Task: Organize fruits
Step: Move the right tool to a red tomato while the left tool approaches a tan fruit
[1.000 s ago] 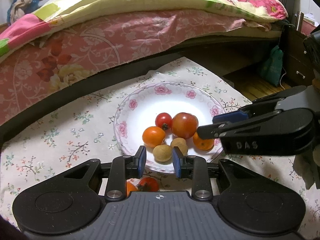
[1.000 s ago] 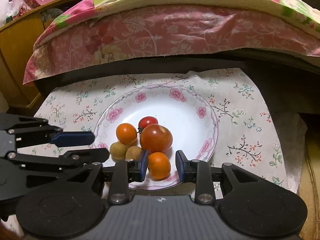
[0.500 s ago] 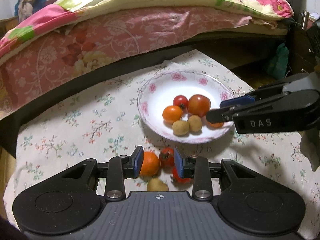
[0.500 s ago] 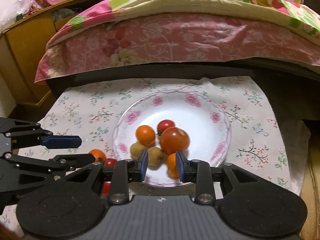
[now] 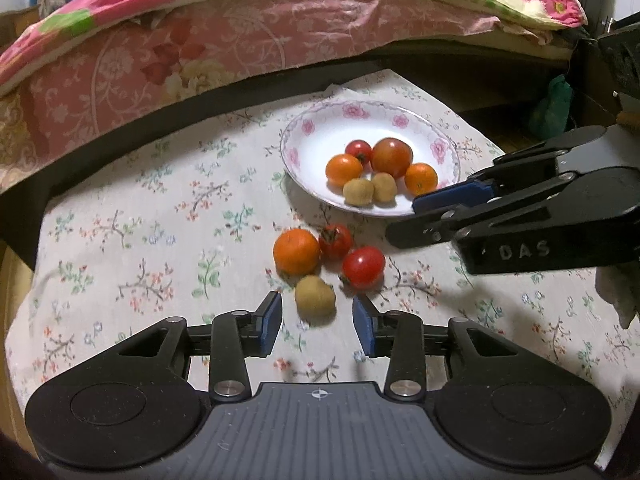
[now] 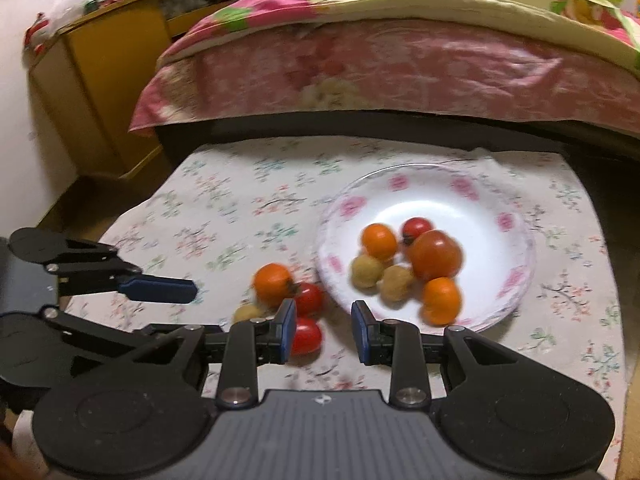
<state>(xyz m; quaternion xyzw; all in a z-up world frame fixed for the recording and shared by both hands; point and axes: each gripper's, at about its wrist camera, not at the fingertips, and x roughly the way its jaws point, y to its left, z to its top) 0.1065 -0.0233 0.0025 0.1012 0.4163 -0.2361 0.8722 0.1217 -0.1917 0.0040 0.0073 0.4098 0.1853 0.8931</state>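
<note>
Both low, bedward; shared plate [image 5: 448, 148]

We see six fruits in the plate [image 5: 370, 148] on the cloth [image 5: 160, 208]. Four more [image 5: 326, 256] lie on the cloth just before the plate, to its left. The bed [image 5: 240, 40] stands behind.

Bare floral cloth [image 5: 132, 216] lies open left of the loose fruit cluster [image 5: 320, 256]; the plate [image 5: 448, 148] crowds its right.

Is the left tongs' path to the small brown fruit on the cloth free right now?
Probably yes: the left tongs are open, the brown fruit lies just ahead between them, and nothing sits in between.
</note>
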